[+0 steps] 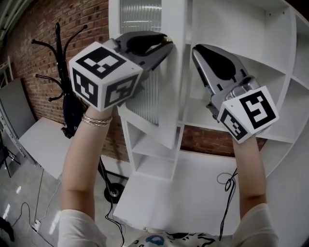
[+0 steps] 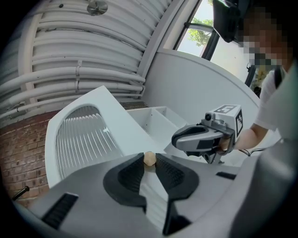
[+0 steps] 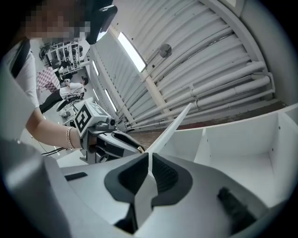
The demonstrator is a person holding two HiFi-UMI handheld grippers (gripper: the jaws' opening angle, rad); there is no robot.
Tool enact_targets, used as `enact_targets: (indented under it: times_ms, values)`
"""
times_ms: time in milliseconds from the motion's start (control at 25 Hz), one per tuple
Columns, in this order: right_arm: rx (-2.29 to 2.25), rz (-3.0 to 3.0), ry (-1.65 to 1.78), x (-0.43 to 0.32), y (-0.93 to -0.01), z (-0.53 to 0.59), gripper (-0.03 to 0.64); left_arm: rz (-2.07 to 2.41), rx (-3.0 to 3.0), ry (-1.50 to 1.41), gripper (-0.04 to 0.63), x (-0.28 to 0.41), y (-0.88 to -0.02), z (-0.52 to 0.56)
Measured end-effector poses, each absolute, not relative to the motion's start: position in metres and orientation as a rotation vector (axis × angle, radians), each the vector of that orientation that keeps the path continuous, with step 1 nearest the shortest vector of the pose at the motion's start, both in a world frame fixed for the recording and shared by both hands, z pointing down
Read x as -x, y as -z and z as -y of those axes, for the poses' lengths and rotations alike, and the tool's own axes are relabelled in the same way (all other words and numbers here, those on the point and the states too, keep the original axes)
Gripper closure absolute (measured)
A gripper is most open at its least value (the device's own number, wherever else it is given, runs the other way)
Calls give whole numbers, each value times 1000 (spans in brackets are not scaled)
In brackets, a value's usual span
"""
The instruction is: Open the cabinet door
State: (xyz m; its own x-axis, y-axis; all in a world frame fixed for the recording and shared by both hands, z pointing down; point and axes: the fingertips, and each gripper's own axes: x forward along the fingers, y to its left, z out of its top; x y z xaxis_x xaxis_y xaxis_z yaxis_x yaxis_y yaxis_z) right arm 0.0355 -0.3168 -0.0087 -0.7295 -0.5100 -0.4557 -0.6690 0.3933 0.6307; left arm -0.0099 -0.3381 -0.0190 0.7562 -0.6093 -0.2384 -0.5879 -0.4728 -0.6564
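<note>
The white cabinet has its door, which carries a ribbed glass panel, swung out towards me. A small wooden knob near the door's free edge sits pinched between the pads of my left gripper, which reaches in from the left. My right gripper hovers just right of the door's free edge, in front of the open shelves. Its jaws stand together with only a thin slit, and nothing is held. The right gripper view shows the door edge-on.
A black coat stand rises against the brick wall at the left. A white table top lies below the cabinet, with a black cable on it. Bare white shelves fill the cabinet's inside.
</note>
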Motion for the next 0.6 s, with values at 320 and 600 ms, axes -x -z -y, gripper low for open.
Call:
enact_targets:
  times_ms: [320, 600]
  values:
    - [984, -2486, -1251, -22, 8, 301, 588, -846, 2268, -45, 514, 29, 22, 312]
    - [932, -2497, -1247, -6, 6, 293, 588, -824, 2333, -109, 517, 54, 22, 293]
